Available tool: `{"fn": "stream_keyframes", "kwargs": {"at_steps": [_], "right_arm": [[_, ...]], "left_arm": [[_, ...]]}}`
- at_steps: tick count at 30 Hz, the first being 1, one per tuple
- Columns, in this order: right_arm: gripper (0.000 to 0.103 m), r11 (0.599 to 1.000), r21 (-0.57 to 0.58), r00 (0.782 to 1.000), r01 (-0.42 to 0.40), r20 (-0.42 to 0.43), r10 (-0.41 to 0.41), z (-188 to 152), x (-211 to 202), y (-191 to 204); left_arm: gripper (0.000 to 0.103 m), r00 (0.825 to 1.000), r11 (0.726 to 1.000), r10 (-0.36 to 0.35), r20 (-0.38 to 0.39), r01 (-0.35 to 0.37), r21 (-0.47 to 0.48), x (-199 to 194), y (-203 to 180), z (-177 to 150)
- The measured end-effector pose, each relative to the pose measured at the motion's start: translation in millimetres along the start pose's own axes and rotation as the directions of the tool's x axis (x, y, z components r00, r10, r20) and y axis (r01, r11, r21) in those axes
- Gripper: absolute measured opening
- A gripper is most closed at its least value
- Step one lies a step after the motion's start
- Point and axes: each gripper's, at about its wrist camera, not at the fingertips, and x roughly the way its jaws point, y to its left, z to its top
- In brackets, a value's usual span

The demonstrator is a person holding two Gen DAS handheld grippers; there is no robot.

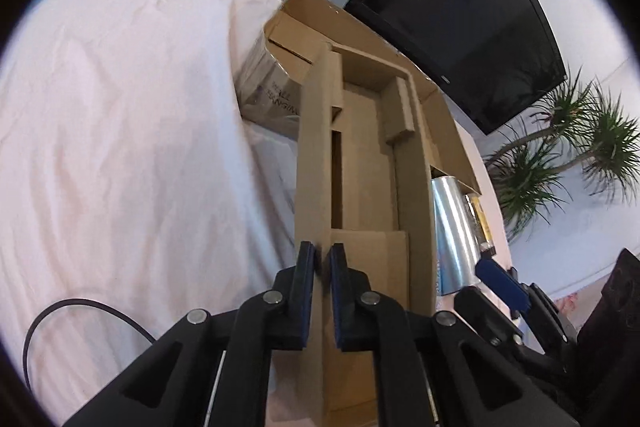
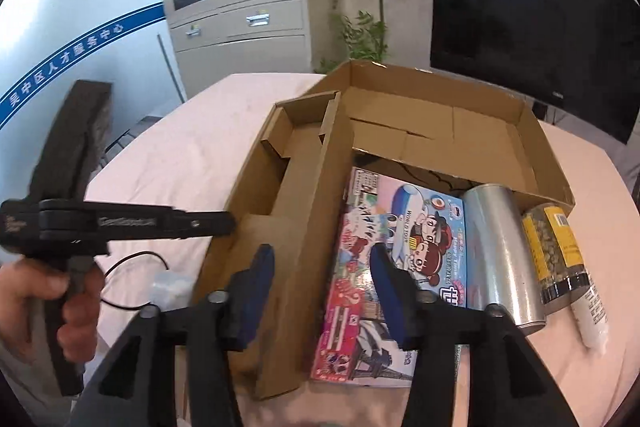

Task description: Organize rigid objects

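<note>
Left wrist view: left gripper (image 1: 322,261) was seen w/ fingers (image 1: 306,267) narrowed onto the near edge of a tall cardboard divider wall (image 1: 314,155), pinched between the pads. That wall belonged to a cardboard insert (image 1: 360,163) w/ cut-out compartments, set against the left side of the open cardboard box (image 2: 440,131). Beyond it a pale cloth (image 1: 120,107) was spread over the table, w/ a black cable (image 1: 48,311) lying on it.

Right wrist view: right gripper (image 2: 324,283) was found w/ fingers (image 2: 260,279) parted about halfway, nothing between the pads. They straddled the insert's right wall, above the colourful cartoon box (image 2: 384,267), which lay flat w/ its far end inside the cardboard box. Just beside it on the right a silver can (image 2: 496,251) was laid, then a yellow-labelled jar (image 2: 556,255) and a white tube (image 2: 588,315), all on their sides at the box's open front.

Step judged: insert being steadied or repositioned by the left, right freed for a pick. Next move prob. calls for the right fingers to be lowered over one item's narrow dimension, w/ the insert held firm so it isn't dragged.
</note>
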Motion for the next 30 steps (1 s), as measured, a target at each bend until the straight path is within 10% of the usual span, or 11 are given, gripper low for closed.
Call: {"fn": "stream_keyframes", "kwargs": {"at_steps": [4,7,14,22,30], "right_arm": [[0.046,1.000,-0.004,0.999,-0.024,-0.027,0.023,4.6,17.5,1.8],[0.010,1.000,-0.017,0.996,-0.015,-0.083,0.014,2.6,44.7,4.8],[0.008,0.995,0.055,0.997,-0.083,0.003,0.083,20.3,37.7,-9.1],[0.009,0.993,0.091,0.991,-0.072,0.122,0.061,141.6,32.6,-45.0],[0.012,0.973,0.205,0.994,-0.111,0.020,0.109,263.0,129.8,-97.9]], "left_arm": [[0.007,1.000,1.000,0.010,0.009,-0.010,0.009,-3.5,-7.4,-2.5],[0.008,0.999,1.000,0.012,0.030,-0.012,0.018,-8.5,-13.0,-3.4],[0.009,0.992,0.994,0.017,0.122,-0.030,0.105,-33.1,-42.0,19.9],[0.008,0.976,0.936,0.048,0.211,-0.118,0.331,-30.6,-111.2,145.3],[0.006,0.976,0.925,0.185,0.116,-0.213,0.314,61.0,-95.0,257.3]]}}
